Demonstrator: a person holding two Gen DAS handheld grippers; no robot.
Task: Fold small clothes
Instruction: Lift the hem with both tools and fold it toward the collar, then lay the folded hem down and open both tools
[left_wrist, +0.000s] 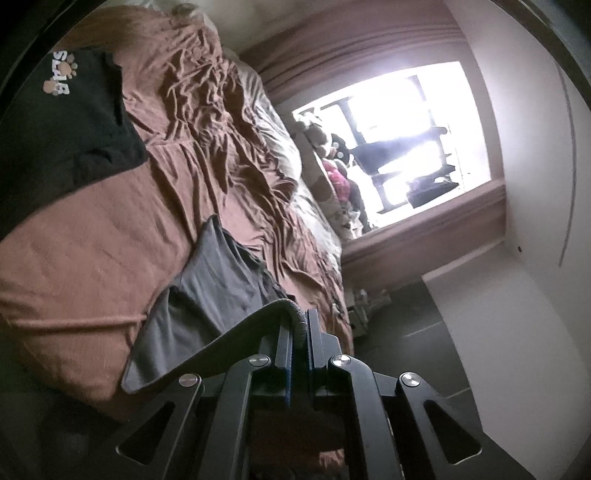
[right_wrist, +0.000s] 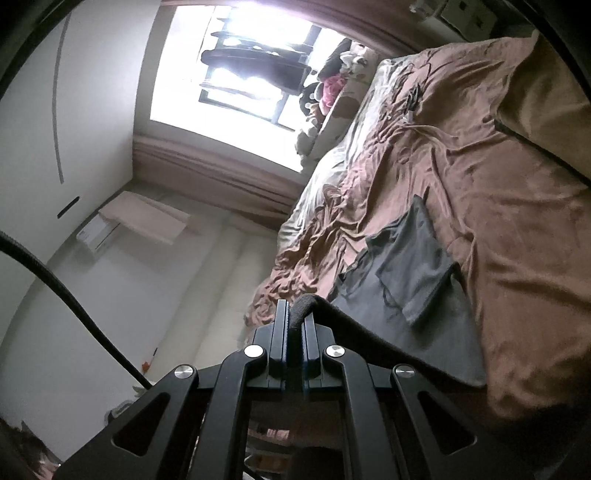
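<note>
The left gripper (left_wrist: 301, 325) is pressed together on a thick hem of the grey garment (left_wrist: 210, 280), and the right gripper (right_wrist: 295, 317) pinches another part of the same hem (right_wrist: 306, 301), so the cloth hangs between the two tools. The rest of the garment lies on the brown bed cover (left_wrist: 92, 251), near the edge of the bed, and one part is already laid over another there. A black garment with a printed logo (left_wrist: 74, 110) lies further along the bed, well apart from the grey one.

I think several things could go wrong from here. Each gripper holds only a small bite of the rolled hem, so if the hands pull apart too strongly, the cloth may slip out of one side and the fold would collapse. If the two hands do not travel together, the edge will land crooked and the layers will not match. The bed cover is soft and very wrinkled (left_wrist: 229, 122), so dragging the garment could pull the cover up with it, or spoil the part that is already folded. Because the garment is close to the bed edge, a loose end could also slide down toward the floor (left_wrist: 424, 332).

As for containers, I see no basket, box or drawer for the clothes in either view; the clothes simply lie on the bed.
</note>
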